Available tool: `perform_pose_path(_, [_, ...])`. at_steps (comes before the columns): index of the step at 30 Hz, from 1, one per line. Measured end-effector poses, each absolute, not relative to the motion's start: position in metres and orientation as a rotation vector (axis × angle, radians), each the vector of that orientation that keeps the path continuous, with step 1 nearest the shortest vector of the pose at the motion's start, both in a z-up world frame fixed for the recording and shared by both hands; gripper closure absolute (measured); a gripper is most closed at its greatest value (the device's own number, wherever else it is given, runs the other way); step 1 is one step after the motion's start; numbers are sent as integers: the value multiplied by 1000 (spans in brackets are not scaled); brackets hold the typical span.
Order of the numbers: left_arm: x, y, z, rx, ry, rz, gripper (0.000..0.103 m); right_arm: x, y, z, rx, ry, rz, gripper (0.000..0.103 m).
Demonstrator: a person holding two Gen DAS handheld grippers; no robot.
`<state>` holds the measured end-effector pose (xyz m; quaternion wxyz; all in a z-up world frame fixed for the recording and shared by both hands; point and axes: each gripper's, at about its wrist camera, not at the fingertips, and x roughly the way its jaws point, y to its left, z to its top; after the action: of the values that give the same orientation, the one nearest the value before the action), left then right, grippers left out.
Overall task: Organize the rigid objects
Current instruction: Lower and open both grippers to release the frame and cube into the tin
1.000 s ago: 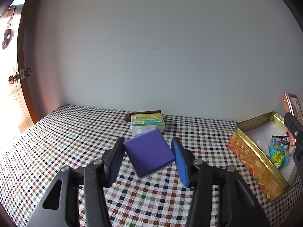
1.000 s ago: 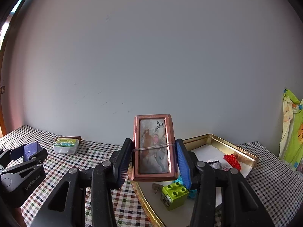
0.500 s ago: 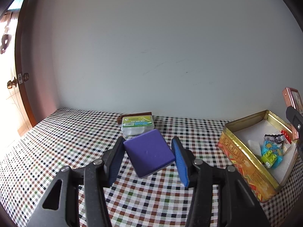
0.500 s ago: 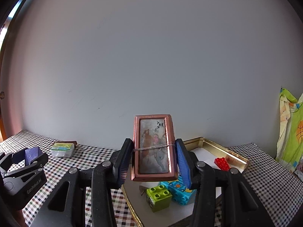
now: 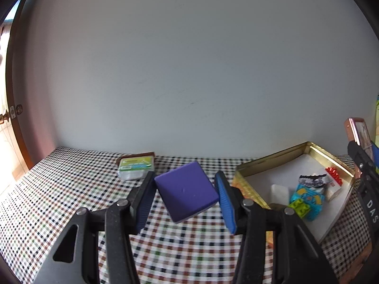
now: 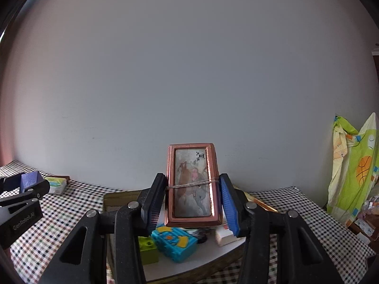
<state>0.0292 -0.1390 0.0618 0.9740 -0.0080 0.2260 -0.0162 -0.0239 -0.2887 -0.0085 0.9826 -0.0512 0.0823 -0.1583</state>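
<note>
Left wrist: left gripper (image 5: pixel 186 195) is pinching a purple box (image 5: pixel 186 194) above the table (image 5: pixel 59 189).
Right wrist: right gripper (image 6: pixel 192 200) is clamping a copper case (image 6: pixel 192 185) over the tin (image 6: pixel 118 197).

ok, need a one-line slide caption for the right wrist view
Right gripper holds a copper-framed picture box upright above the open gold tin of toy bricks on a checkered tablecloth.

"GenRobot.AI" on left hand-held gripper (image 6: pixel 22 184), "DAS" on right hand-held gripper (image 5: pixel 366 165)
</note>
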Motion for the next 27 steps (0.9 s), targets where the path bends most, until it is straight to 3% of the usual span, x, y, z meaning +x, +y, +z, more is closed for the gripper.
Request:
perform_pose_path(16, [32,-213,89,6,425,-154,53,-23,-364,-2,-60,195,-426,54])
perform_pose_path(27, [48,-252,78,22,476,-204,53,-3,-386,-7,-51,259,-459,54])
